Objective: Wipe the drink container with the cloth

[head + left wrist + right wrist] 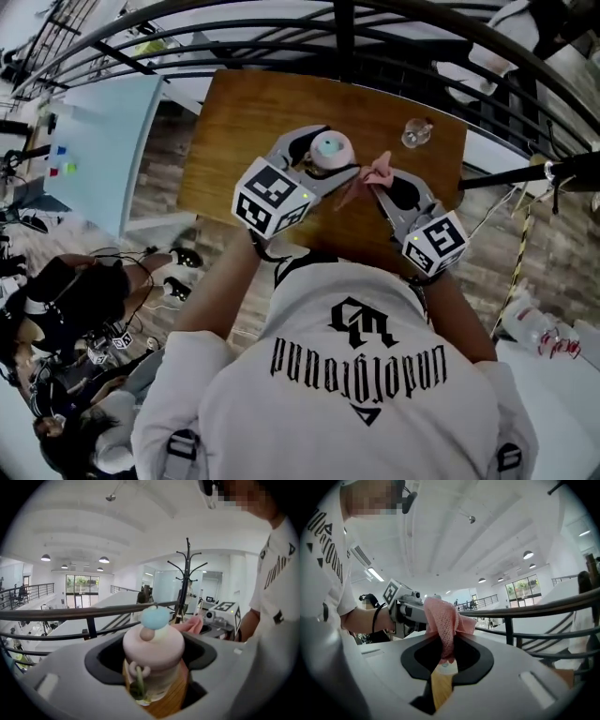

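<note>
the left tongs [154, 679] clamp a drink container [153, 644] with a clear body, a rounded matte pink lid and a pale blue cap, over the bench's [253, 112] middle. the right tongs [443, 660] pinch a pink mesh cloth [443, 618], just beside the lid. the bench is smooth brown wood, with a small clear glass [415, 133] near its far edge. a black railing [281, 19] runs beyond it, in a white hall with pendant lamps [104, 559].

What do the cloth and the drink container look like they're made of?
Cloth: pink open-mesh knit fabric, fibre unclear; its net-like holes show. Drink container: smooth matte pink lid with a pale blue knob, likely plastic or silicone; the body looks see-through, probably clear plastic.
</note>
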The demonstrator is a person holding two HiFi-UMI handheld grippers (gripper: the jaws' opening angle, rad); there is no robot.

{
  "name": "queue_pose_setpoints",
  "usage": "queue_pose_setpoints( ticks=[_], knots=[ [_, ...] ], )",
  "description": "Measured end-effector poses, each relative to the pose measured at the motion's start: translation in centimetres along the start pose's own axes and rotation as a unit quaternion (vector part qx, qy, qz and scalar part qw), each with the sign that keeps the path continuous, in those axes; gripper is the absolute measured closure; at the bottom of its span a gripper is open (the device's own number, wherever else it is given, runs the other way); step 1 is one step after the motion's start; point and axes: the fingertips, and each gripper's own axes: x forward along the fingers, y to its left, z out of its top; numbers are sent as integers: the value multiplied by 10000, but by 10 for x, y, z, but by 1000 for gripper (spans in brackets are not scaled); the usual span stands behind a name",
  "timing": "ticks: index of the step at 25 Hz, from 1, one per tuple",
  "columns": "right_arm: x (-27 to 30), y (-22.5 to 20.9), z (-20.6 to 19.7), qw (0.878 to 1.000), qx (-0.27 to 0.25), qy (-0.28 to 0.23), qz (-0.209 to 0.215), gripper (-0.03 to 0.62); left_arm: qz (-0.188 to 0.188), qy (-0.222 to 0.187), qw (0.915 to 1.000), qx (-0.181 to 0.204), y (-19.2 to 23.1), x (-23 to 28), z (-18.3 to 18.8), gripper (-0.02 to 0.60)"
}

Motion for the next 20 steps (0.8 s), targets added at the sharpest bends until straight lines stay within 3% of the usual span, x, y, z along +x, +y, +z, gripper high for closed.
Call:
queue_pose_setpoints(
  ticks=[9,15,20],
  knots=[
    [-17,28,71,9924,-952,-534,561,546,261,-281,9992,-88,-32,-11,81,192],
    [-17,31,36,9926,-1052,-208,566,546,493,-339,9982,-37,-37,-24,109,190],
    [-20,35,7,9930,-1029,45,575,546,631,-285,9975,-135,-40,-22,106,190]
  ],
)
